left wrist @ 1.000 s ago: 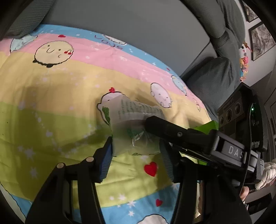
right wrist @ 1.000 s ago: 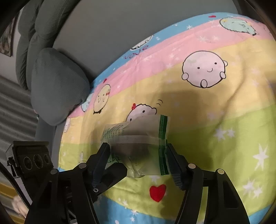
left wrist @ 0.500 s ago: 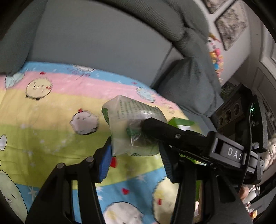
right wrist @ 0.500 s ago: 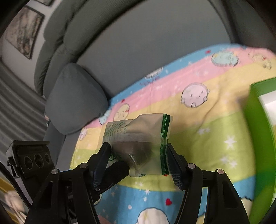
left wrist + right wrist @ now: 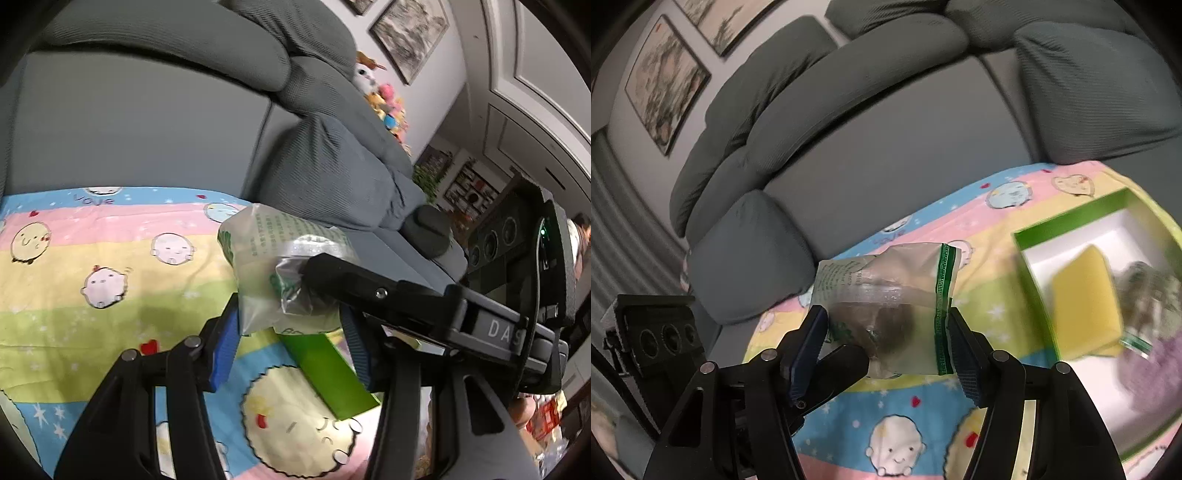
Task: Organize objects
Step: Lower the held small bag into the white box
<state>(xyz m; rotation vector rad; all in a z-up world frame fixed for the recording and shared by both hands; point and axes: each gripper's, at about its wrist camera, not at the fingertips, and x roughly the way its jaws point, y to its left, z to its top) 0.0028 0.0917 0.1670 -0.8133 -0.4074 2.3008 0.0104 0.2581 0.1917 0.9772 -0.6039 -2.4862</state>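
left claw (image 5: 291, 332) and right claw (image 5: 888, 345) both clamping one packet (image 5: 886, 295), holding it above the blanket (image 5: 923, 417) | green box (image 5: 1071, 218) lying open to the right, sofa (image 5: 886, 155) rising behind

A crinkled translucent packet (image 5: 886, 295) with green print and a green sealed edge hangs lifted above the blanket (image 5: 871, 410), left of an open green box (image 5: 1067, 218) holding a yellow sponge (image 5: 1082, 302).
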